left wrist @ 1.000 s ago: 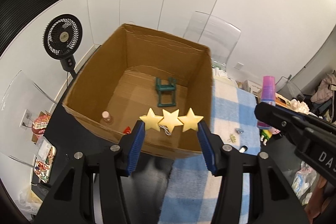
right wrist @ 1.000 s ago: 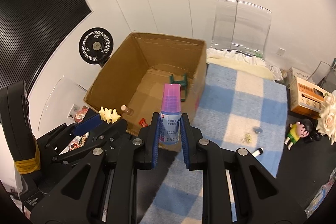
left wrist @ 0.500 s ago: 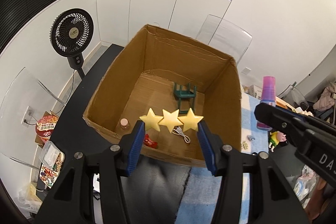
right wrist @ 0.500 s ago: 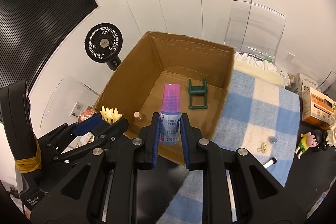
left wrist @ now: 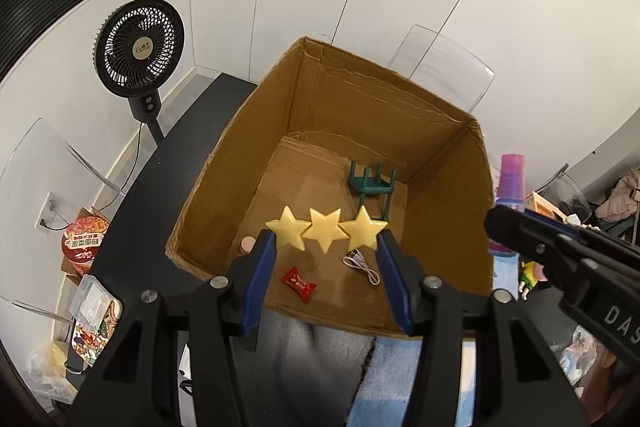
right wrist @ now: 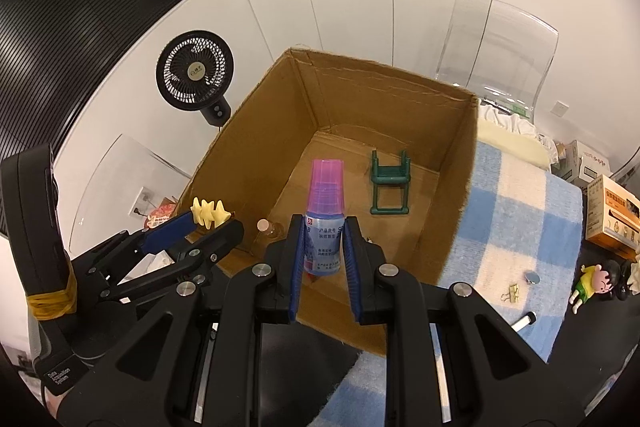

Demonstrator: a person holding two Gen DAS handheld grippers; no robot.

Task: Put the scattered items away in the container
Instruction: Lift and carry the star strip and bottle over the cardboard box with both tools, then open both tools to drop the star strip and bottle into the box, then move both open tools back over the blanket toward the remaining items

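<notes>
Both loads are at the drop-off stage. In the left wrist view the left gripper (left wrist: 326, 247) clamps a row of three yellow stars (left wrist: 327, 231) by its two ends, hanging at the centre of the frame over the open cardboard box (left wrist: 448, 203). In the right wrist view the right gripper (right wrist: 322, 247) is clenched on a small blue bottle with a pink cap (right wrist: 325, 215), held upright at mid-frame above the box's near edge. Inside the box, on its floor, lie a green toy stool (left wrist: 372, 189) tipped on its side, a white cable (left wrist: 362, 265), a red sweet wrapper (left wrist: 299, 283) and a small pink-capped vial (left wrist: 248, 244). At the lower right of the right wrist view, a binder clip (right wrist: 511, 293), a coin (right wrist: 532, 277) and a white pen (right wrist: 525, 323) lie on the blue checked blanket (right wrist: 516, 227), so more tidying remains. The next move, as I judge it, calls for carrying each piece clear inside the walls, lowering a little, then letting go.
</notes>
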